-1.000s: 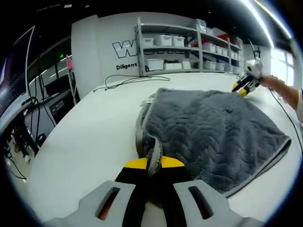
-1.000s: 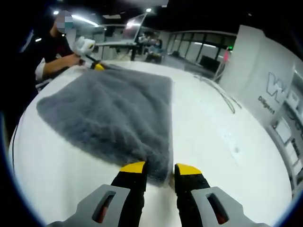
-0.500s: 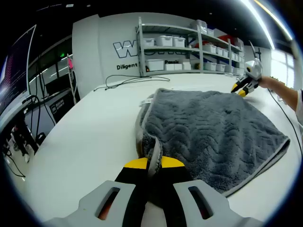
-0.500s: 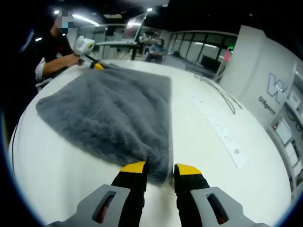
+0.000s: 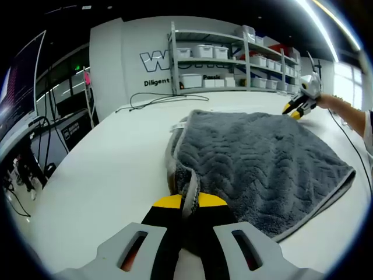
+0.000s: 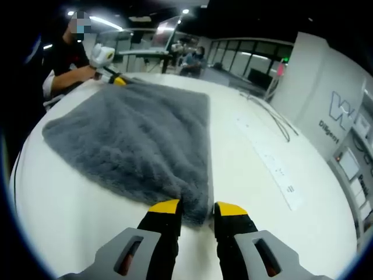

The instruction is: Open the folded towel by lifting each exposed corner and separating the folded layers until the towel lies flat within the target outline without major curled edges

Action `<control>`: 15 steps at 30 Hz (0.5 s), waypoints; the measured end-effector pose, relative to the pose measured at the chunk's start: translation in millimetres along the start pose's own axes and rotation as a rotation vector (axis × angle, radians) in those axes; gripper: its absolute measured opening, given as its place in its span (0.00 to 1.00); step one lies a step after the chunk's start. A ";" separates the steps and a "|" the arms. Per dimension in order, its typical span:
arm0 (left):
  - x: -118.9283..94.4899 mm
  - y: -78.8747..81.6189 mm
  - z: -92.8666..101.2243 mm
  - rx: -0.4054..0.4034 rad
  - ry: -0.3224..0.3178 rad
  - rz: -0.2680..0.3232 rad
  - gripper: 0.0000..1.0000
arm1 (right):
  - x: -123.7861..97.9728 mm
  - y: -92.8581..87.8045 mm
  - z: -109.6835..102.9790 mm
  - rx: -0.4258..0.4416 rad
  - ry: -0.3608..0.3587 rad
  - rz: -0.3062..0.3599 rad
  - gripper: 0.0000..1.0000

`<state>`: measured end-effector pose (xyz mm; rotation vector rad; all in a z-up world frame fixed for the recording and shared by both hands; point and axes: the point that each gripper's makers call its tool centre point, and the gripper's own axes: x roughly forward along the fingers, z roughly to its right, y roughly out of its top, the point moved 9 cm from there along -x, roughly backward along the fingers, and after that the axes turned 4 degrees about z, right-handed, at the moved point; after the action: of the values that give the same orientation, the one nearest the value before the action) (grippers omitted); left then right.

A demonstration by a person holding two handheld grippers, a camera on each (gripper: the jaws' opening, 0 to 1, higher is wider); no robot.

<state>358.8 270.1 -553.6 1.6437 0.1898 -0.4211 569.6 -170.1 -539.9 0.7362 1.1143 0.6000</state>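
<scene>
Left gripper view: shelf (image 5: 233, 58) holds white bins (image 5: 204, 51); left tool (image 5: 183, 201) pinches towel (image 5: 256, 154).

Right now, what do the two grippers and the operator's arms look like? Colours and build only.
Both match: left gripper and right gripper have black jaws with yellow tips on light grey mounts with slot cutouts showing red-orange. Seen from afar in the other view, each carries a white body. The person wears a dark top with a white cuff. No markings are legible.

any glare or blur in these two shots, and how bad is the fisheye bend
Left gripper view: a ceiling light strip glares white at top right; the shelves bow. Right gripper view: dimmer, the table edge curves strongly, the towel looks soft and fuzzy.
</scene>
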 end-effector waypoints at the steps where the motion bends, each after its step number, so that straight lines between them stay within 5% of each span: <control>1: -0.3 0.0 0.4 0.000 0.000 0.000 0.06 | 0.2 0.3 0.1 -0.002 0.000 -0.002 0.19; 15: 3.4 -3.2 -8.6 -0.001 0.000 -0.002 0.06 | 2.2 2.2 3.5 -0.006 0.005 -0.007 0.19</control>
<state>362.1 278.6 -557.2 1.6425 0.1915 -0.4228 573.5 -167.9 -538.5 0.7255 1.1184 0.5994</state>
